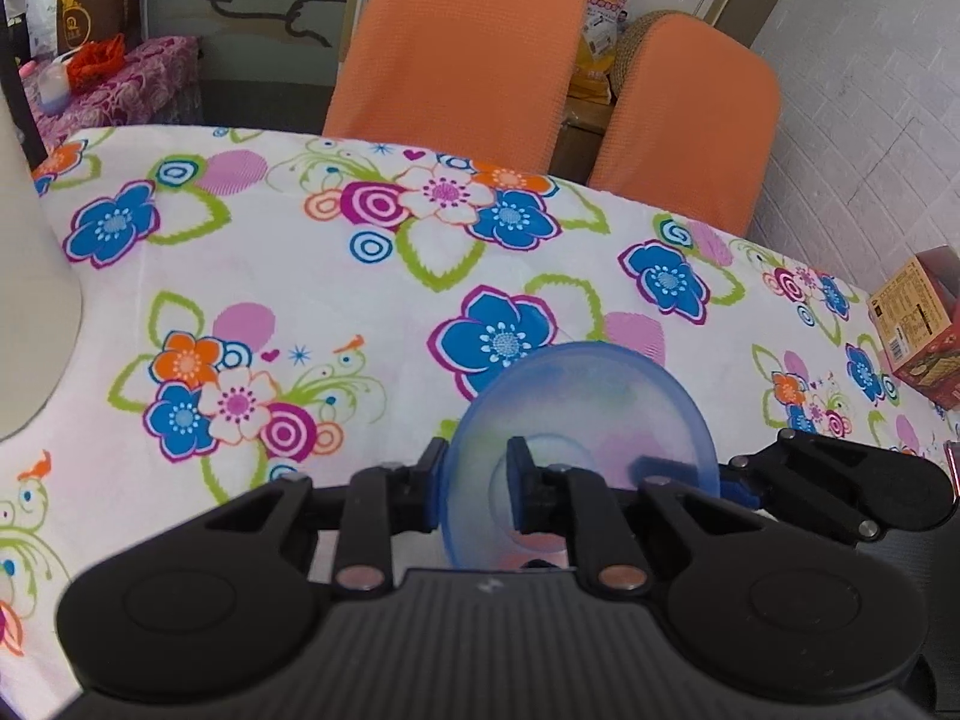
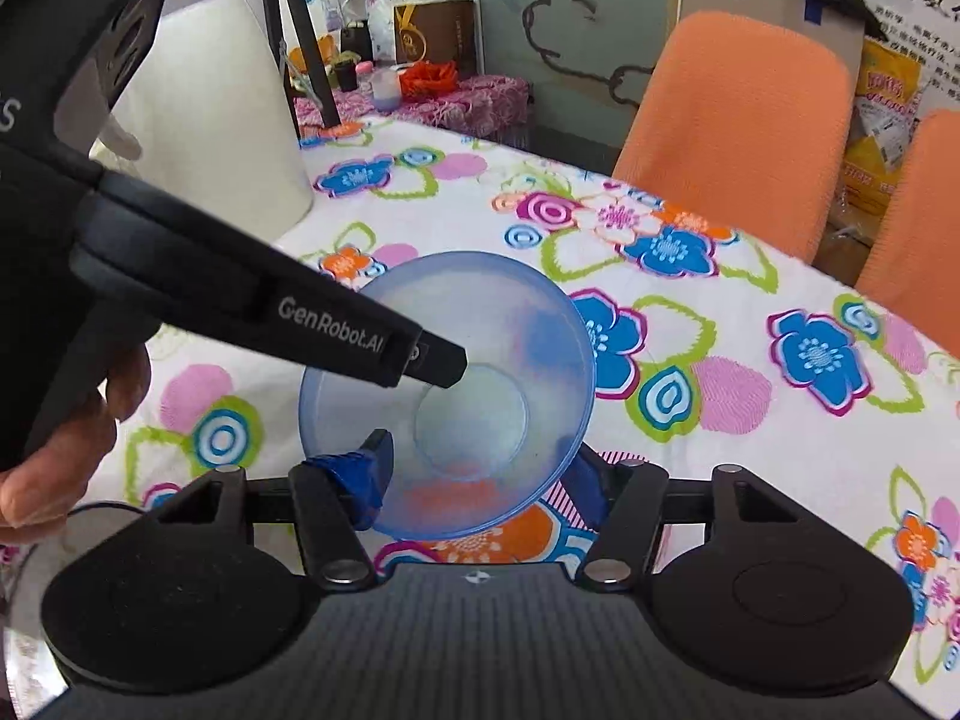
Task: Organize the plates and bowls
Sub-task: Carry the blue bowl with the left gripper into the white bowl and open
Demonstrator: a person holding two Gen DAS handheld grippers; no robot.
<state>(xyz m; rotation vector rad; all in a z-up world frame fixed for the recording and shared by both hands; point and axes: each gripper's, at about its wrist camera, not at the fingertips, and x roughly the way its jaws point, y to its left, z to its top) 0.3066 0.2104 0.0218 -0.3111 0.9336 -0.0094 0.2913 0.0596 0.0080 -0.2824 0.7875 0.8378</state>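
An empty blue bowl [image 2: 456, 396], mid-frame above the counter [image 2: 780, 480], is being clamped by the left claw [image 1: 474, 489]; the right claw [image 2: 480, 480] is being held apart around it.

1. Left wrist view looks low along its fingers across the table [image 1: 252, 276] toward the far edge and two chairs [image 1: 462, 48].
2. Right wrist view sits higher, angled down, close over the bowl [image 2: 447, 393].
3. Both seemingly share bowl, cloth and chairs.
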